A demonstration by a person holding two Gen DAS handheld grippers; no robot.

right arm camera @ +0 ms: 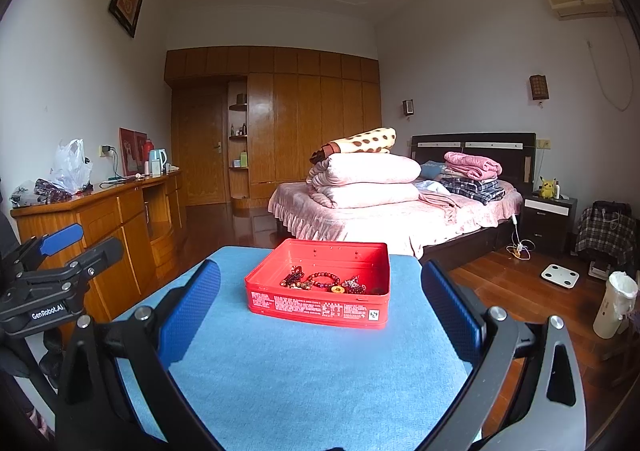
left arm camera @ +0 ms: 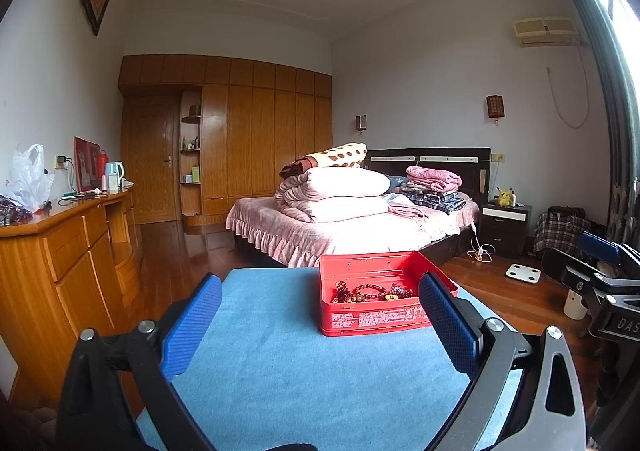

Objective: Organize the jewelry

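1. The jewelry lies loose in a red tin box: a red bead bracelet, darker bead strands and an orange piece, bunched toward the near wall. Individual items beyond that are too small to tell apart.
2. The red tin box sits open-topped on a blue cloth surface, toward its far edge. White print runs along the near outer wall.
3. Your right gripper hangs above the cloth, short of the box, its blue-padded fingers spread wide and holding nothing. The box appears between them, touched by neither.
4. Your left gripper likewise hangs over the cloth, fingers well apart and empty. In its view the box stands ahead and to the right; the right-side pad overlaps the box's corner in the picture, and contact cannot be told.
5. Each gripper shows at the edge of the other's view, apart from the box.
6. Beyond the cloth: a bed stacked with folded quilts, a wooden wardrobe, a wooden sideboard on the left, and a nightstand carrying a yellow plush toy.
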